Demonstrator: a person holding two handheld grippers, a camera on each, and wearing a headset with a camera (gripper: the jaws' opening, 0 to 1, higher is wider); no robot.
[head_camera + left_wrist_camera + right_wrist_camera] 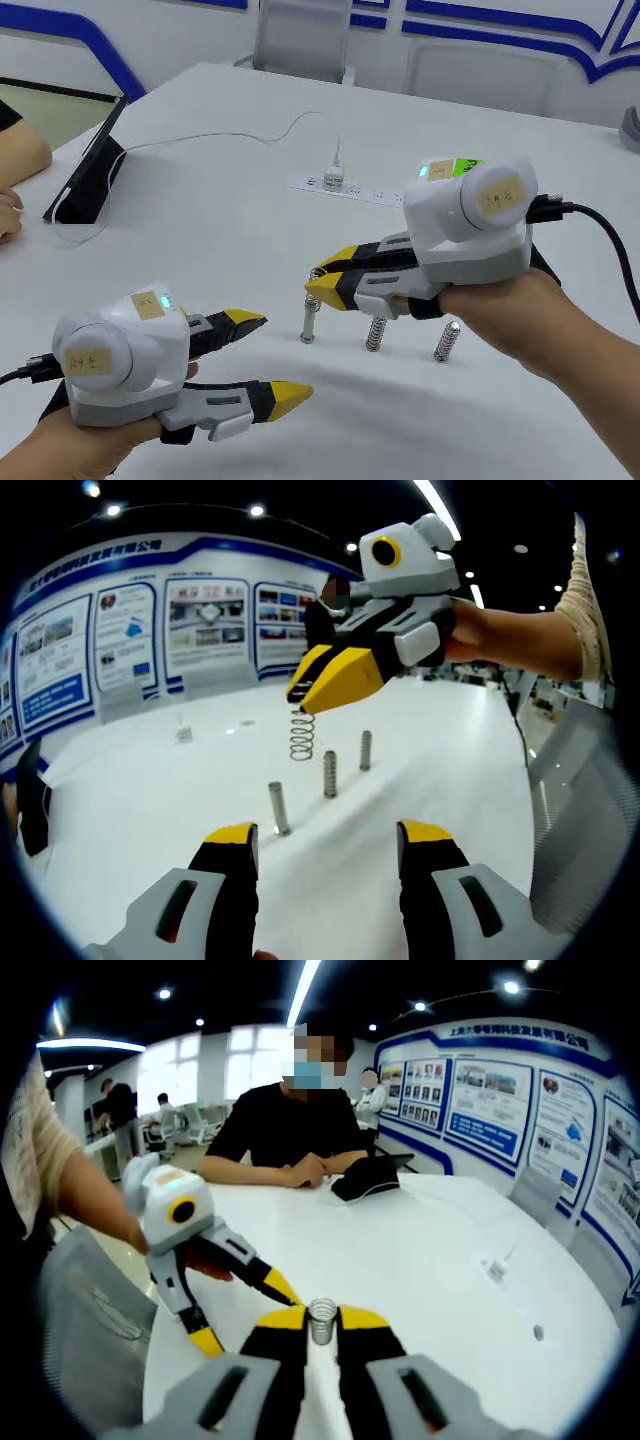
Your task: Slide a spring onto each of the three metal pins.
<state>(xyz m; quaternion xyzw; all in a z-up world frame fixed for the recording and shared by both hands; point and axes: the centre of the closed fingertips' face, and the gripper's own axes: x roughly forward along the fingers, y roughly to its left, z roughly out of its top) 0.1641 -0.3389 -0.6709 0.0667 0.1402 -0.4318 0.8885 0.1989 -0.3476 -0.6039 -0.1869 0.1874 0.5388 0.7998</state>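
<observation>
At left, the left gripper [268, 358] hovers low over the white table [220, 220], jaws apart and empty. Just right of it stands the bare pin [309, 322], upright. Above it the right gripper [322, 288], the nearer of the two, pinches the last spring [302, 736] by its top coil. The spring's long axis hangs vertical, roughly in line with the pin. Farther right, the middle pin [376, 333] and the far-right pin [446, 341] already wear springs.
</observation>
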